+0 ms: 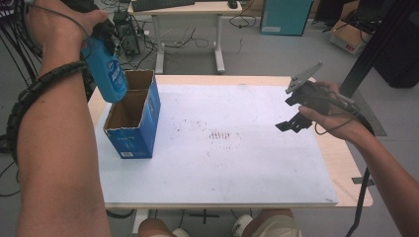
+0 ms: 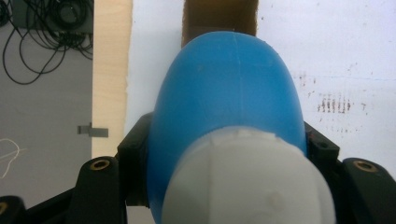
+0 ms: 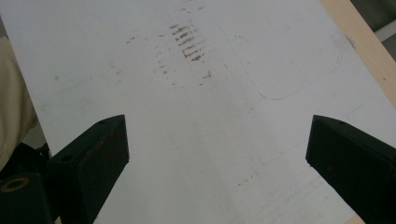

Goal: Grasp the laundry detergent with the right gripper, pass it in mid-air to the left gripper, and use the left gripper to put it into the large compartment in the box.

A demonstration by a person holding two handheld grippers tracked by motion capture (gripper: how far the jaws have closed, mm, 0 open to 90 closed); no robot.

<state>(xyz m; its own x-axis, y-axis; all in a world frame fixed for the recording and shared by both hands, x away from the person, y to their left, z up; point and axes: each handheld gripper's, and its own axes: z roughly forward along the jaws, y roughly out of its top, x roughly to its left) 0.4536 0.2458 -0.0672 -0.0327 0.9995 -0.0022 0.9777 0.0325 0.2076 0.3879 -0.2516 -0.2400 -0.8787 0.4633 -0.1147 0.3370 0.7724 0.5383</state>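
Note:
A blue bottle [image 1: 106, 71] with a white cap [image 2: 247, 182] hangs bottom-down over the open blue cardboard box [image 1: 133, 118] at the table's left. My left gripper [image 1: 106, 32] is shut on the bottle near its cap end, its black jaws pressed on both sides of the blue bottle [image 2: 229, 88]. The bottle's base is at the level of the box's rim [image 2: 219, 16]. My right gripper [image 1: 295, 121] hovers above the right part of the white board [image 1: 237, 148], open with nothing between its jaws; its open gap [image 3: 217, 144] looks down on the bare board.
The white board [image 3: 210, 93] carries a patch of dark smudges [image 1: 220, 134] in its middle. The wooden table edge [image 1: 346, 163] shows on the right. Beyond the table stand a desk [image 1: 188, 10], cables and boxes on the floor. The person's knees are at the near edge.

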